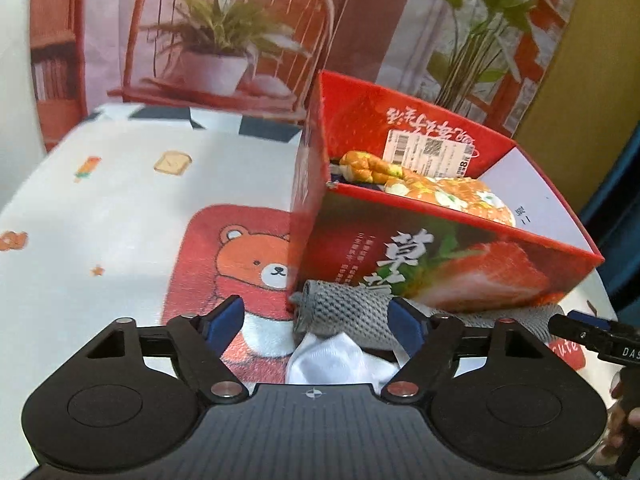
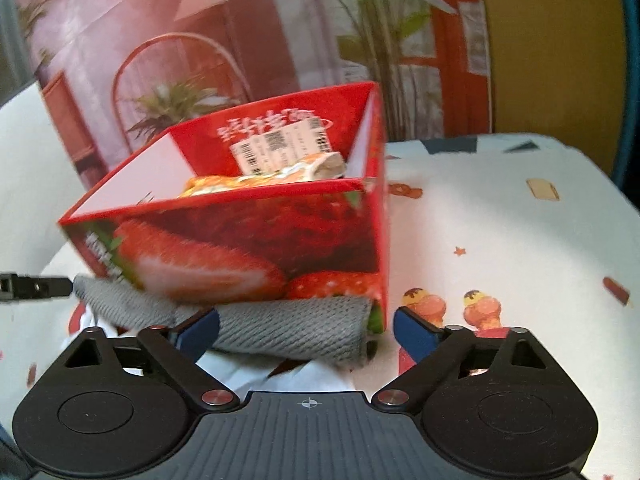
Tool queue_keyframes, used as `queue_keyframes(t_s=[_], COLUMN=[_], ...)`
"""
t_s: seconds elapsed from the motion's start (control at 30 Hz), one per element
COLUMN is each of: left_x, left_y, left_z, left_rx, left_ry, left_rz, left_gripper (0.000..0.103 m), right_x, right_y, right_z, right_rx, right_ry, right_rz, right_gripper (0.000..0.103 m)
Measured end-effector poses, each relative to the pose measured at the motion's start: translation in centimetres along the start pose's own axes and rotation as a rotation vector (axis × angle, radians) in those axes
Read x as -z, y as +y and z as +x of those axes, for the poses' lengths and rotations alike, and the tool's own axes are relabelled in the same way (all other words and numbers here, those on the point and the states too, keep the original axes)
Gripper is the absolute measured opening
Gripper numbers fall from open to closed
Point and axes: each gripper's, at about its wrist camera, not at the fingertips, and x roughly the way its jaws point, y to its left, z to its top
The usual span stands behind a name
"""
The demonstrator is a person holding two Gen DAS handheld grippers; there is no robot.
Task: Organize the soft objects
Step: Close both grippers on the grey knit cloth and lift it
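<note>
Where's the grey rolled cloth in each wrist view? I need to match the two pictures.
Left wrist: grey cloth low centre, at the red box's near corner, its left end between the left tool's open fingers, white fabric beneath.
Right wrist: grey cloth low centre, along the box's front base, its right end between the right tool's open fingers.
Shared landmark: the red box with strawberry print.
</note>
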Motion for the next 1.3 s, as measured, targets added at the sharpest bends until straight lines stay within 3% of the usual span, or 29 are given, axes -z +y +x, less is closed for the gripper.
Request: queue_keyframes(t_s=[0.23, 0.3, 0.4, 0.67, 0.77, 1.07, 1.3], left_x=[-0.4, -0.3, 0.1, 0.1, 0.2, 0.2, 0.2], left_y=[-0.3, -0.6, -1.1, -0.5, -0.7, -1.2, -2.0], left_z=[2.2, 2.5, 2.8, 2.3, 2.0, 0.3, -2.3], left_rx=[0.032, 0.040, 0.033, 0.037, 0.049, 0.077, 0.101], left_ry=[0.042, 0.050, 0.050, 0.038, 0.026, -0.020, -0.078], left_rz=[0.000, 0.013, 0.035, 0.032, 0.037, 0.047, 0.067], left_gripper=[0.067, 0.056, 0.046, 0.027, 0.022, 0.019, 0.018], right_x=[-0.3, -0.3, -0.1, -0.2, -0.3, -0.8, -2.0], right_y=[-1.1, -1.2, -1.2, -1.5, -1.9, -2.0, -0.3], right_z=[1.2, 1.5, 1.6, 1.4, 1.0, -0.6, -3.2], right_rx=[-0.011, -0.023, -0.035, -0.041, -0.042, -0.073, -0.126], right_ry=[0.016, 0.024, 0.036, 0.034, 0.026, -0.006, -0.064], right_rz=[0.040, 0.047, 0.059, 0.088, 0.103, 0.109, 0.046], right_gripper=[0.082, 0.080, 0.075, 0.055, 0.041, 0.016, 0.013])
